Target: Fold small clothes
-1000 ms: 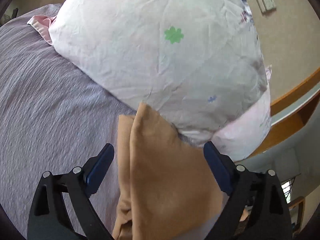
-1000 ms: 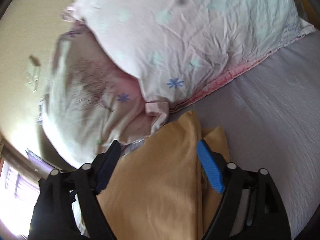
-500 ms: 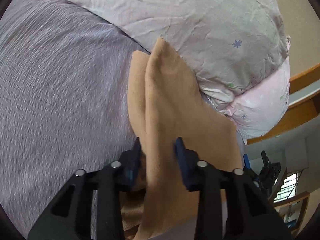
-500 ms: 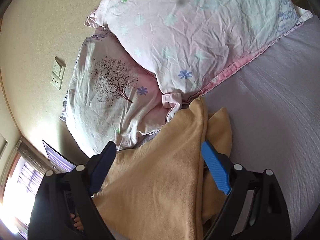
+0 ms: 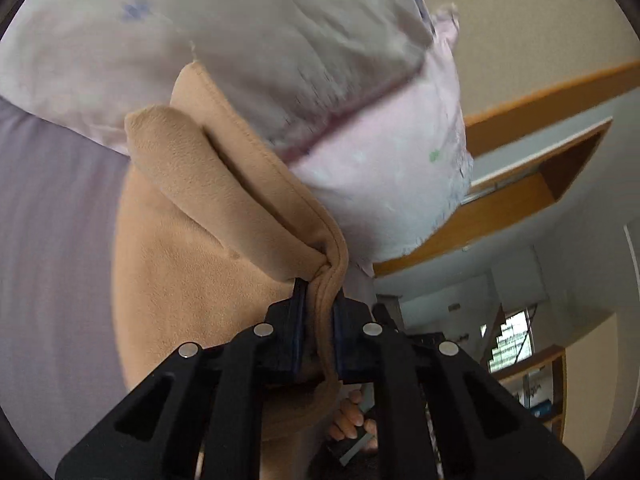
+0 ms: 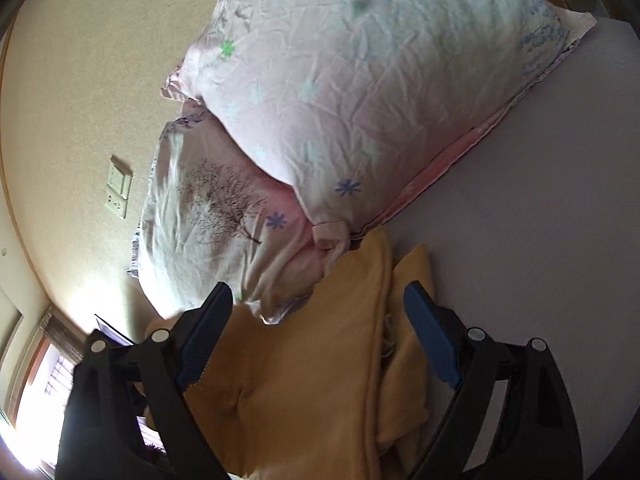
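A tan fleece garment [image 5: 200,248] lies folded on the grey-purple bed sheet [image 5: 52,216], its far end against the pillows. My left gripper [image 5: 318,292] is shut on the garment's hemmed edge, which bunches between the jaws and is lifted. In the right wrist view the same garment [image 6: 304,384] spreads under my right gripper [image 6: 316,320], which is open with its blue pads [image 6: 430,340] on either side of a fold, not touching it.
Two pale floral pillows [image 6: 360,92] are stacked at the head of the bed against a beige wall with a switch plate [image 6: 119,188]. A wooden shelf [image 5: 532,184] and a window [image 5: 508,340] lie beyond. A hand [image 5: 352,420] shows below the left gripper.
My left gripper closed fully on the garment's edge and lifted it, swinging right. The right gripper stayed open and drew back slightly over the cloth.
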Motion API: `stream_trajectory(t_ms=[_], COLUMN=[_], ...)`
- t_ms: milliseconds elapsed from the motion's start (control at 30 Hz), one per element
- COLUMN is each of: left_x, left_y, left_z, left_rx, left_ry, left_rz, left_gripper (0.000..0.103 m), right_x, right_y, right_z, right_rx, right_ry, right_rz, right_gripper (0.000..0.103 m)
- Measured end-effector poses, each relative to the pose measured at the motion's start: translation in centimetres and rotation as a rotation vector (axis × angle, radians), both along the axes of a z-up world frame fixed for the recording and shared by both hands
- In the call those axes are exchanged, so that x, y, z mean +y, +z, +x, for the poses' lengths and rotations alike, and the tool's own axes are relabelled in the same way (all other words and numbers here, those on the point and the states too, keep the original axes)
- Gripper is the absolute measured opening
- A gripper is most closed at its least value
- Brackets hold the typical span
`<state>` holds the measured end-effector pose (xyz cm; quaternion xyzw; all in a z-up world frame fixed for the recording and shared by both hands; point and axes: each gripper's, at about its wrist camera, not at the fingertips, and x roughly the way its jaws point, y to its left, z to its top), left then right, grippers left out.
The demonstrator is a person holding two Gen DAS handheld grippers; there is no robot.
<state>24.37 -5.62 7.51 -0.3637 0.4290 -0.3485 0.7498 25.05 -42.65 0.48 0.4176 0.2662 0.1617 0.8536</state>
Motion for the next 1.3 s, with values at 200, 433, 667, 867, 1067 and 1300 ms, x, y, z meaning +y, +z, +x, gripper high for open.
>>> stream_trajectory(t_ms=[200,433,667,867,1067,1300], left_x=[-9.2,-0.5,0.1,-4.8,-4.9,1.0], left_y=[-4.3,0.4,-1.5,-4.4,-7.0,-6.2], left_z=[1.5,-2.3,-6.4,-7.9,-9.5,-4.9], left_rx=[0.151,-0.12,-0.261,-0.292,-0.29,-0.194], left_ry=[-0.235,-0.085,-0.17,-0.28,-0.335,-0.077], left_rz=[-0.142,0.07,0.331,0.455,0.545,0.378], left_gripper=[0.013,0.07,0.07,0.07,0.07,0.082], right_x=[-1.8,-2.3,3.6,5.6,4.7,2.0], right_y=[-0.5,1.4,3.6,1.3,0.8,2.7], right_z=[-0.1,-2.0,-6.5,-7.3,-8.7,-3.5], right_rx=[0.04,-0.005,0.043,0.178,0.232,0.207], right_ry=[-0.037,0.025,0.274,0.272,0.286,0.259], right_rz=[-0.051,-0.033,-0.254,-0.402,-0.367,-0.201], right_gripper=[0.087,0.078,0.065,0.006,0.018,0.097])
